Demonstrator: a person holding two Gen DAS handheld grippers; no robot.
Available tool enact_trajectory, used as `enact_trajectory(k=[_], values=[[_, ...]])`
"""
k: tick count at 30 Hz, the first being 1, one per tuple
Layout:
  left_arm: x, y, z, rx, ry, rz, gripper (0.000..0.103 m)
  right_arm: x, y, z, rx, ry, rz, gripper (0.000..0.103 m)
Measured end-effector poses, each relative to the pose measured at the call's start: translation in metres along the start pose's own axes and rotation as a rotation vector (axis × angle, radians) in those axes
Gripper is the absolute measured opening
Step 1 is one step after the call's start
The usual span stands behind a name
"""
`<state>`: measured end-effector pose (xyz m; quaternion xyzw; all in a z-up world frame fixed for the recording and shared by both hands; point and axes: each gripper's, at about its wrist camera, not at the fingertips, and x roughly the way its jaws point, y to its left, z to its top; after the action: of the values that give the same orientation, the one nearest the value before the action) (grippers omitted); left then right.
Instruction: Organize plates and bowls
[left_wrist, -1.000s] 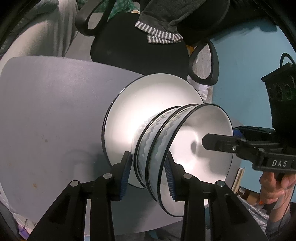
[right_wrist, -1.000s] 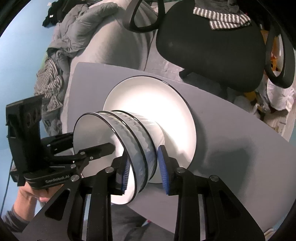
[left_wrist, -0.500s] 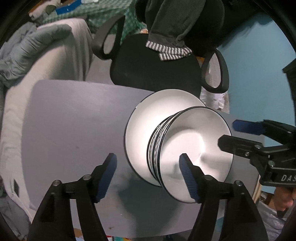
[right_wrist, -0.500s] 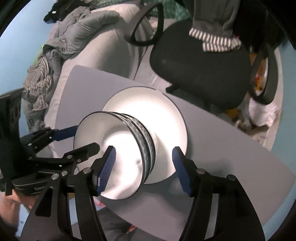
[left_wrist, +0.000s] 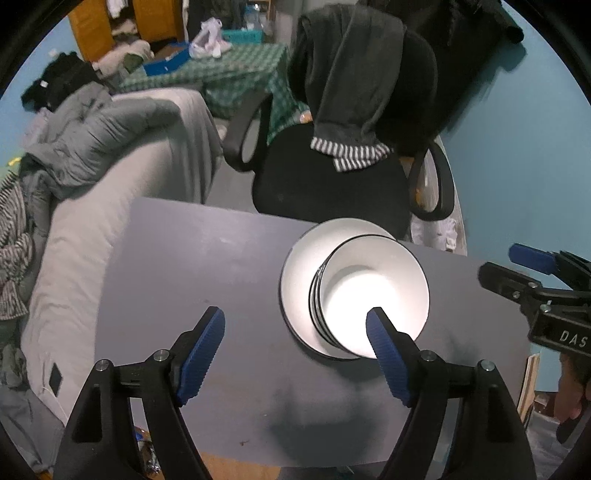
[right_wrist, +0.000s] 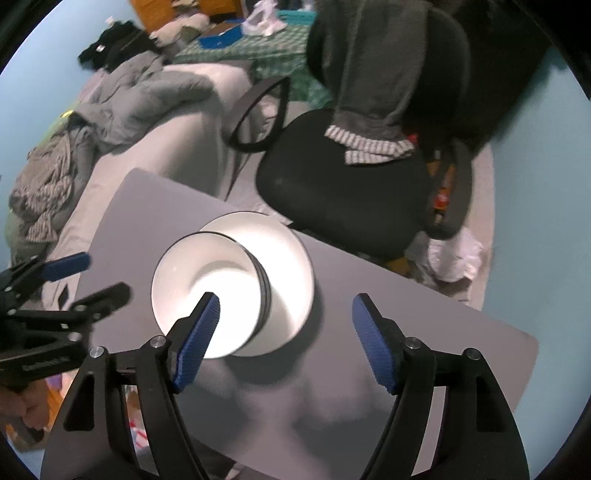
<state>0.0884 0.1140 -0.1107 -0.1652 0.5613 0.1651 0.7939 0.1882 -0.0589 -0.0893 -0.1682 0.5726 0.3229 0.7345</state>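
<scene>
White bowls with black rims (left_wrist: 373, 295) sit nested on a white plate (left_wrist: 299, 273) on the grey table (left_wrist: 192, 266). The same bowl stack (right_wrist: 207, 288) and plate (right_wrist: 284, 258) show in the right wrist view. My left gripper (left_wrist: 295, 325) is open and empty, above and in front of the stack; its right pad overlaps the bowl in the image. My right gripper (right_wrist: 284, 314) is open and empty, above the stack. Each gripper also shows in the other's view, the right one (left_wrist: 517, 269) and the left one (right_wrist: 85, 277).
A black office chair (left_wrist: 332, 184) with a grey garment draped on it stands behind the table. A grey sofa (left_wrist: 122, 155) with piled clothes is at the left. The table's near edge (left_wrist: 258, 461) lies close below the grippers.
Both grippers opened, let go of the bowls and pulled back and up from the stack. The bowls now rest nested on the plate.
</scene>
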Motion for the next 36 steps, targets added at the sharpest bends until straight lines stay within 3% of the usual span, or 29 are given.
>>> enact_trajectory(k=[7, 15, 26, 36], values=[[-0.044, -0.002, -0.005, -0.042, -0.074, -0.042, 0.08, -0.047, -0.001, -0.019, 0.024, -0.093, -0.026, 0.074], [-0.091, -0.019, -0.012, 0.016, -0.191, 0.034, 0.087, -0.089, 0.004, -0.035, 0.057, -0.174, -0.053, 0.074], [-0.124, -0.024, -0.024, 0.016, -0.231, 0.035, 0.087, -0.131, 0.016, -0.045, 0.027, -0.263, -0.157, 0.074], [-0.141, -0.025, -0.03, -0.002, -0.256, 0.023, 0.087, -0.15, 0.017, -0.05, 0.066, -0.311, -0.137, 0.074]])
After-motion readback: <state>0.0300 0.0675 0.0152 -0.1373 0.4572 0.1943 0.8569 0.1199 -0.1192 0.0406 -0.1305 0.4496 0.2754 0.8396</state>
